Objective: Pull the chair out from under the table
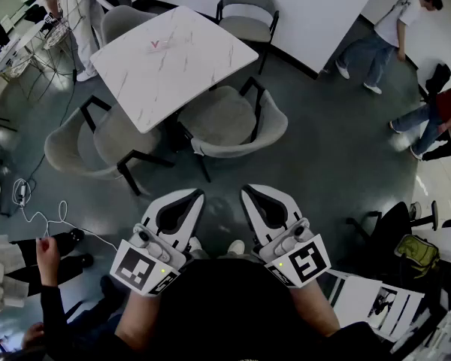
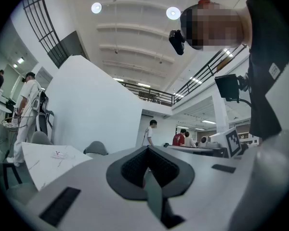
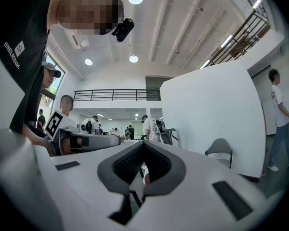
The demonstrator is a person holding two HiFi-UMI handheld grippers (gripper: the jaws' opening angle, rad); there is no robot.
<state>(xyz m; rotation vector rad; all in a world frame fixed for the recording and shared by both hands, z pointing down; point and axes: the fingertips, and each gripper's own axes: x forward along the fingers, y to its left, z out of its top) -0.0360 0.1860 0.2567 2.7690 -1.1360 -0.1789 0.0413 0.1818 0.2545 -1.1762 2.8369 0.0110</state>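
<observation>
Jaws of our left gripper (image 1: 184,201) and right gripper (image 1: 257,200) sit clenched, empty; we should open one, grasp the near right chair (image 1: 229,120) by its back, and pull straight from the table (image 1: 173,59).

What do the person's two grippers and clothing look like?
The left gripper and the right gripper are white plastic shells that taper to a point, with dark grey ribbed pads inside. Each bears a cube with black-and-white square markers and a small green light. No cable shows on them. The person wears a black top; the forearms are uncovered.
</observation>
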